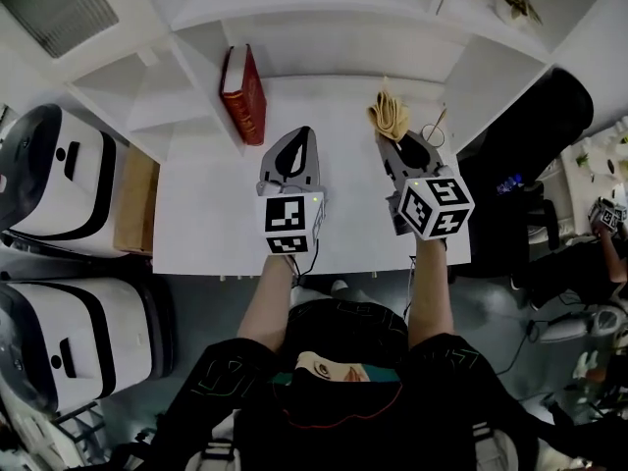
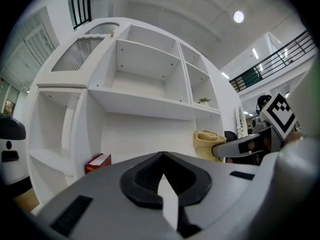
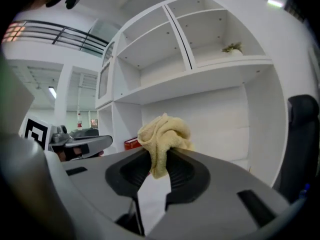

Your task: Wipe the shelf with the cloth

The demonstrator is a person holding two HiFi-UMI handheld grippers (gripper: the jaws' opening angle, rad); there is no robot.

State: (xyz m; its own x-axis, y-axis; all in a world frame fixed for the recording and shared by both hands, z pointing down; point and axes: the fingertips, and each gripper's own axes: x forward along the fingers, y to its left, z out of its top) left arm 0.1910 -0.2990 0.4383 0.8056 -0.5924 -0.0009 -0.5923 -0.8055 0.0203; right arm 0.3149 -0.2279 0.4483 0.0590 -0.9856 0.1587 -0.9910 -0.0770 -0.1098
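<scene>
A white shelf unit (image 1: 304, 13) fills the top of the head view. Its broad lower shelf (image 1: 211, 214) runs out toward the person and is the surface to be wiped. Two rounded white machines (image 1: 54, 180) stand on the floor to the left, and a black chair (image 1: 545, 130) sits just past the shelf's right edge.

Both grippers reach over the shelf side by side. The left gripper (image 1: 290, 150) has its jaws together with nothing between them, as the left gripper view shows. The right gripper (image 1: 395, 137) has its jaws clamped on a bunched yellow cloth (image 1: 390, 114), which sticks out beyond the tips toward the back wall. No view shows whether the cloth touches the shelf surface.

The step in hand looks like bringing the cloth to the shelf, with wiping either just starting or about to start. The next move probably calls for pressing the bunched cloth flat on the board, then sweeping it sideways and forward over the open area.

A red hardback book (image 1: 245, 94) stands upright at the back left against the divider, so a leftward stroke would have to stop short of it or go around. A small thin loop-shaped object (image 1: 433, 131), too small to identify, lies just right of the cloth and could be knocked by a rightward pass. The idle left gripper also sits in the path of a long leftward stroke. A small plant (image 1: 518, 4) in an upper compartment is well clear.
</scene>
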